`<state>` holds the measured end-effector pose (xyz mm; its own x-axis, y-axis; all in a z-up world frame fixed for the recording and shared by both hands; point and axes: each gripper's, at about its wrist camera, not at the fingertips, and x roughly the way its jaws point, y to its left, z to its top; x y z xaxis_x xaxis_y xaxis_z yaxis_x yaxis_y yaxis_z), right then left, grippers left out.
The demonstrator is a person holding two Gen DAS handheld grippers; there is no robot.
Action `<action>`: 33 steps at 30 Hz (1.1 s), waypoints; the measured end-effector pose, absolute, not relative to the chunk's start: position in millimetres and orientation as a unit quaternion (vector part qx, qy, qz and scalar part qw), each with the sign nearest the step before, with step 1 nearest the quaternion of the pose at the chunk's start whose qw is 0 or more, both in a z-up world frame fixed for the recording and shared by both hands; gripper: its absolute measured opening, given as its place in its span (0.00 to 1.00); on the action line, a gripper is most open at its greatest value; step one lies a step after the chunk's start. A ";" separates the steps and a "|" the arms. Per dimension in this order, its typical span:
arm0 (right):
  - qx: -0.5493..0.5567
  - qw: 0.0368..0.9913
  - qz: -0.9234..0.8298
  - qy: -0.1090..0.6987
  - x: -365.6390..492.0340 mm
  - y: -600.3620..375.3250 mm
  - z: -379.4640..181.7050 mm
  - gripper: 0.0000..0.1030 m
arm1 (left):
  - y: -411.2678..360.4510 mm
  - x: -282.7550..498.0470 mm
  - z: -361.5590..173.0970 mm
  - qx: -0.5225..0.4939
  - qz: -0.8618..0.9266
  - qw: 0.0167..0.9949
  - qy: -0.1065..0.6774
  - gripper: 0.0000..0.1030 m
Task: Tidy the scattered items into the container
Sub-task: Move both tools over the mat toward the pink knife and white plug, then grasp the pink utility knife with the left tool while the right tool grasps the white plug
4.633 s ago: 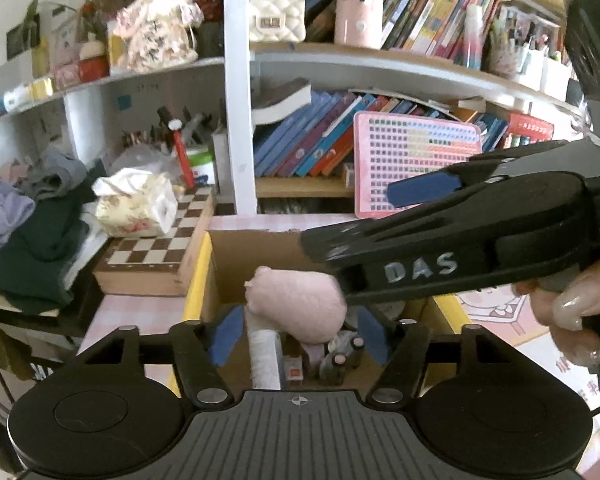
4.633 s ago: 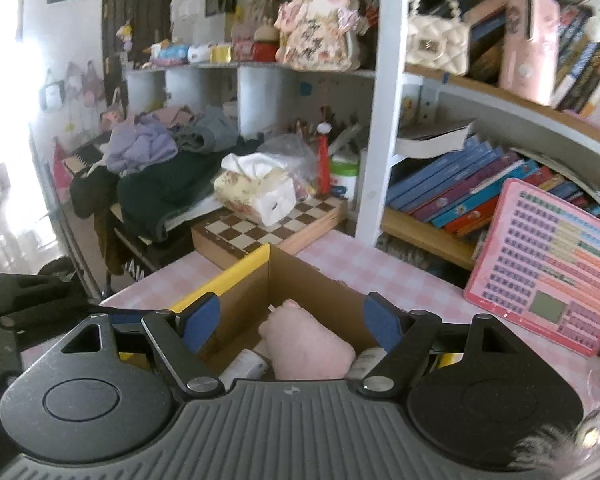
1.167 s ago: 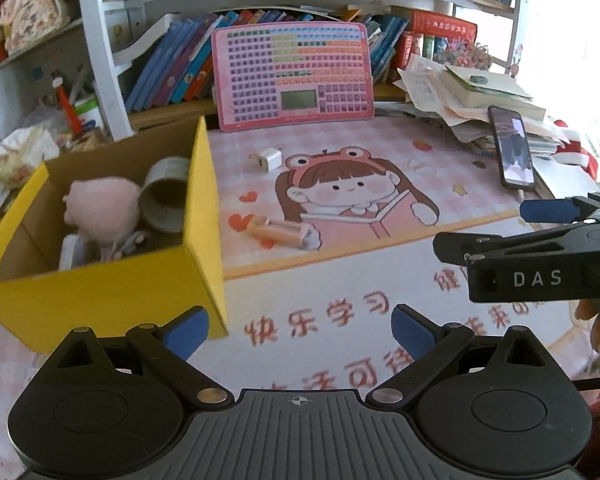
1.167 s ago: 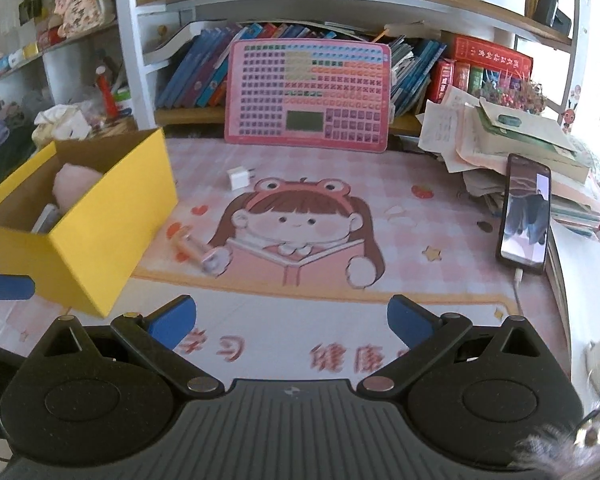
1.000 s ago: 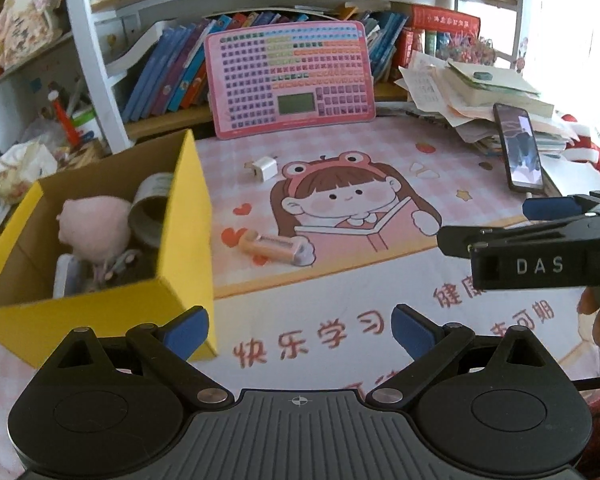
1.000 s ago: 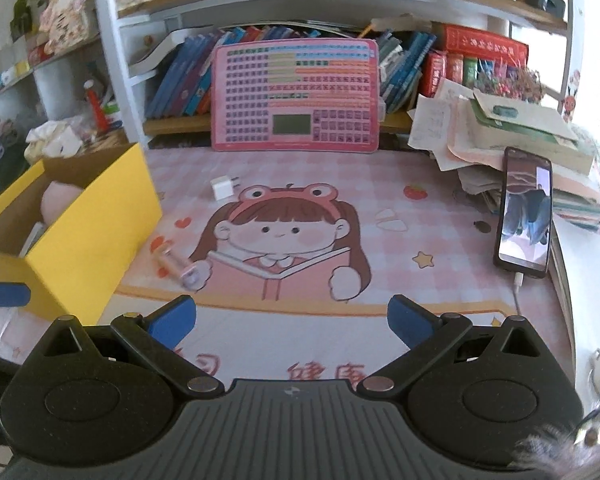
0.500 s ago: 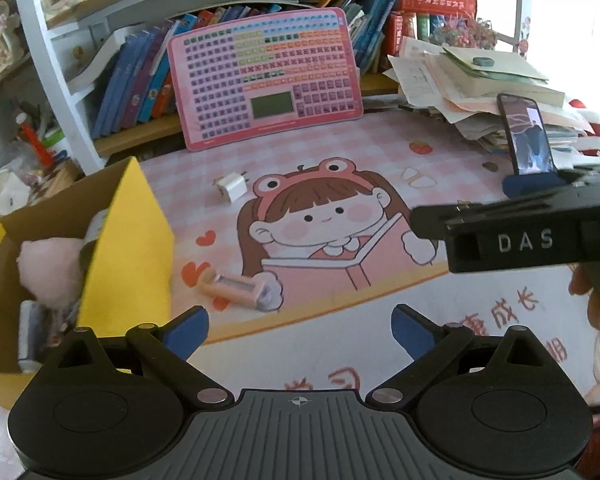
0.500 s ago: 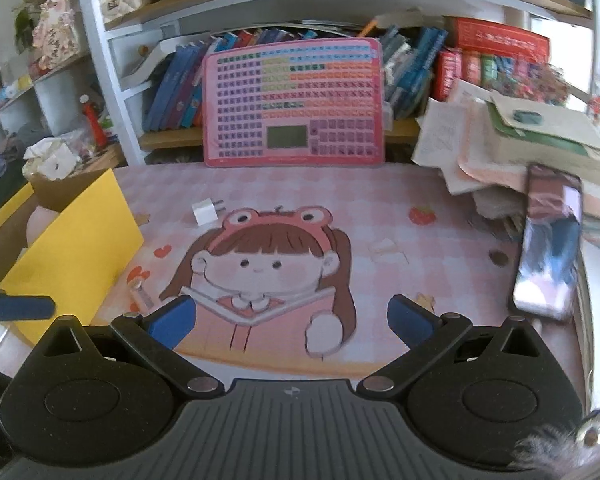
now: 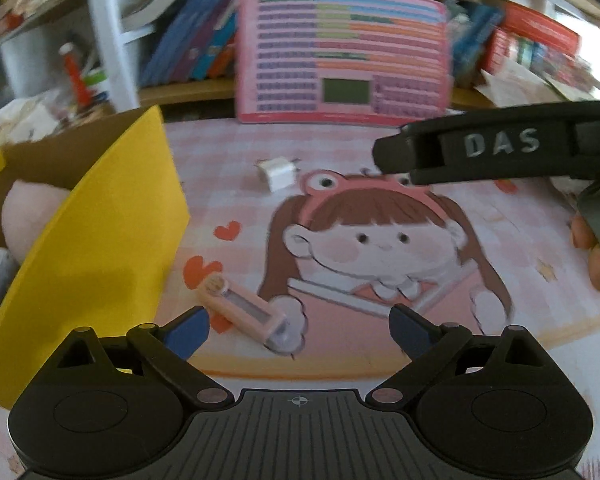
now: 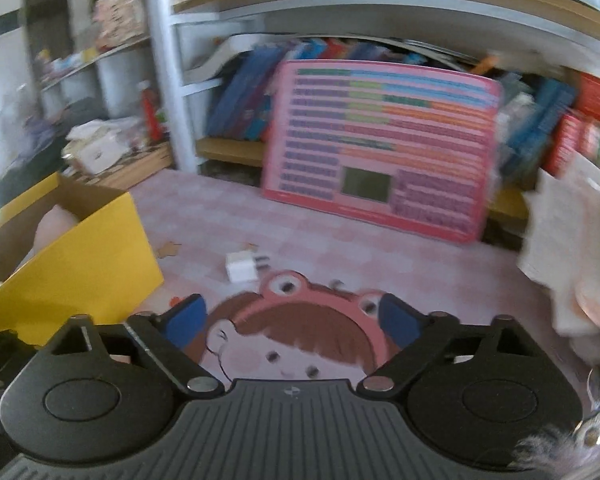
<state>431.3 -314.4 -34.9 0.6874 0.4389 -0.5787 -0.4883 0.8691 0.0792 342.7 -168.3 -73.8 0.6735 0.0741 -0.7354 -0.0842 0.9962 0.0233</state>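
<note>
Now both tongs sit lower and nearer the desk mat than half a second ago, and the pictures have gone blurry with motion. The left tongs (image 9: 299, 330) are spread wide with nothing between the blue pads; the pink tube (image 9: 246, 309) that lay well ahead of them earlier now lies just beyond the left pad, slanted on the mat (image 9: 380, 240). The yellow box (image 9: 100, 240) has grown large at their left, with a pink plush (image 9: 28, 216) showing inside it.

The right tongs (image 10: 292, 316) are likewise released and empty, and the white charger plug (image 10: 244, 267) has come much closer in front of them, a little to the left of their middle, still apart from the pads. The phone seen at their right half a second ago has passed out of frame.

Only the left wrist view shows the pink tube and the plug (image 9: 278, 171) together, the plug far ahead of the tube, with the right tongs' arm (image 9: 480, 148) reaching across above the mat on the right. Only the right wrist view shows the plug sitting between the box (image 10: 84, 256) and the pink keyboard toy (image 10: 380, 148) leaning against the bookshelf behind.
</note>
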 end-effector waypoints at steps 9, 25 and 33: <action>-0.108 0.882 0.328 0.320 477.2 -249.1 -63.0 0.67 | -147.6 366.1 -90.0 -0.065 0.107 0.901 0.415 0.62; -0.123 0.873 0.317 0.351 537.4 -201.8 -108.7 0.67 | -134.9 372.1 -96.0 -0.071 0.122 0.894 0.426 0.39; -0.121 0.870 0.324 0.351 537.0 -203.2 -110.4 0.39 | -139.9 376.3 -95.6 -0.031 0.102 0.894 0.435 0.23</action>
<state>537.0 -203.2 -110.4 0.5438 0.4796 -0.6886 -0.6492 0.7604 0.0168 376.3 -139.9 -95.6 0.6014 0.1563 -0.7835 -0.2102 0.9771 0.0335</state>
